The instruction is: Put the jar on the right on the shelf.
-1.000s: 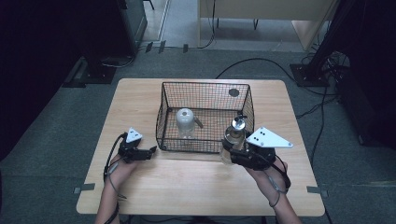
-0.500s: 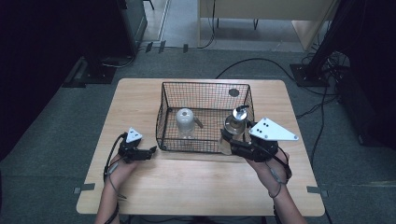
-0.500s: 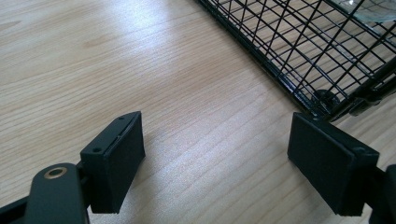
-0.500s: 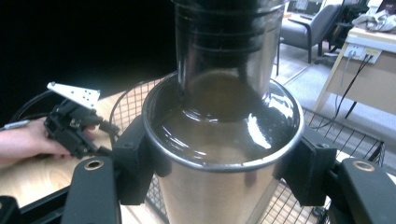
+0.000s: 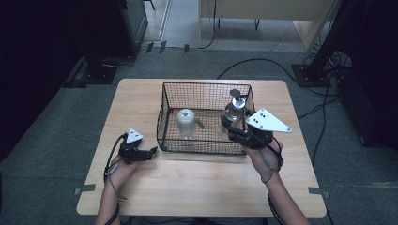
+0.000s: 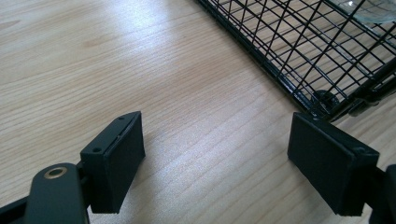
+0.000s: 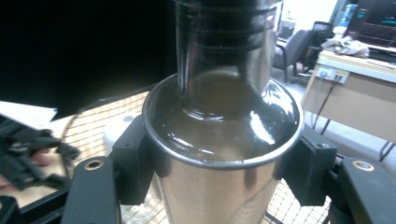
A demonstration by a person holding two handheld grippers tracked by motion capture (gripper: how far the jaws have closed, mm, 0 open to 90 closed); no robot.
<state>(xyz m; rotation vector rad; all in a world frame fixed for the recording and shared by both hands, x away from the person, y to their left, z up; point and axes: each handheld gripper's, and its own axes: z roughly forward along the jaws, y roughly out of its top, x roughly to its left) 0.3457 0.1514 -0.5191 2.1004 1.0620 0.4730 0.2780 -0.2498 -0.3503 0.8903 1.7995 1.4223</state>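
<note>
wire basket (image 5: pixel 206 117), wooden table (image 5: pixel 141 98), grey carpet (image 5: pixel 56 122)

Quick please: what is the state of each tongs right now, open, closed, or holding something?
Left tongs: open, empty, over the bare table beside the wire basket.
Right tongs: closed on a shiny metal cup.
</note>
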